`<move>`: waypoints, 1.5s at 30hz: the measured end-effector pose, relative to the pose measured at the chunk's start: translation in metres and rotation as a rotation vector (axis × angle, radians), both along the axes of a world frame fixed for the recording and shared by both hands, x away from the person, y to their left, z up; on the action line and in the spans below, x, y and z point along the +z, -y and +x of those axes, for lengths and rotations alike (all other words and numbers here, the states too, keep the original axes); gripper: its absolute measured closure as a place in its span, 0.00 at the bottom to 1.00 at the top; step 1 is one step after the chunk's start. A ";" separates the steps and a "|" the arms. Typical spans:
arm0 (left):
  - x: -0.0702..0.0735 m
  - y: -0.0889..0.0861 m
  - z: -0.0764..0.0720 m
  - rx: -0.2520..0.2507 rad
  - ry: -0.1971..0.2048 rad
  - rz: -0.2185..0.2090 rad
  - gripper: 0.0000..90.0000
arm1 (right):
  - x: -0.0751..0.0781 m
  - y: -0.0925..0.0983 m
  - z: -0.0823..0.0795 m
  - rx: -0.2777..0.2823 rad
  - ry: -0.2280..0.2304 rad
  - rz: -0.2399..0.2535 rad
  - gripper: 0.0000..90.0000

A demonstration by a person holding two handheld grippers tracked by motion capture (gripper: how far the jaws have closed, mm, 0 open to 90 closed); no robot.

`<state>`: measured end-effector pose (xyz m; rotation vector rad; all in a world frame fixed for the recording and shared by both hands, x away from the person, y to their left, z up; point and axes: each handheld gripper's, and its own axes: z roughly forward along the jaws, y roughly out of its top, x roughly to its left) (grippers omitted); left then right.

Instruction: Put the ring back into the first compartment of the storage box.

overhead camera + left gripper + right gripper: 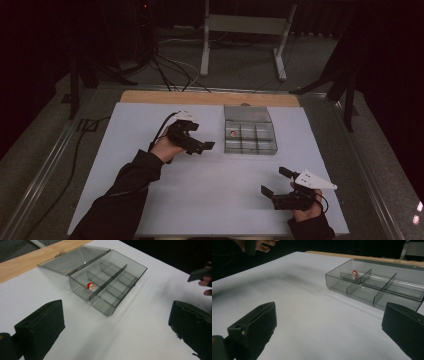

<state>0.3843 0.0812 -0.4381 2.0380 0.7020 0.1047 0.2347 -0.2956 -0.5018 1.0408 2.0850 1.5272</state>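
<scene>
Santa charm already in the box — both grippers empty

The small Santa figure lies in a back-left compartment of the clear box, whose lid stands open; closing it seems left. Left gripper and right gripper hover with jaws spread wide — the figure's detail is too small to make out.

Smooth, glossy, smoke-grey clear plastic for the compartment box and its open lid. Matt white sheet on the table, bare pale wood along its 12 o'clock edge. Matt black, slightly rough jaw pads.
</scene>
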 end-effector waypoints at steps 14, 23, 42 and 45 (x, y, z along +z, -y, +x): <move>-0.015 -0.044 -0.032 0.031 -0.008 0.006 0.01 | -0.001 -0.002 0.001 0.004 -0.008 -0.003 0.00; -0.034 -0.072 -0.057 0.054 -0.017 -0.004 0.01 | -0.002 -0.003 0.001 0.008 -0.011 -0.008 0.00; -0.072 -0.117 -0.108 0.099 -0.010 0.016 0.01 | -0.003 -0.004 0.001 0.012 -0.016 -0.020 0.00; -0.078 -0.126 -0.115 0.098 -0.021 0.001 0.01 | -0.003 -0.004 0.002 0.014 -0.016 -0.023 0.00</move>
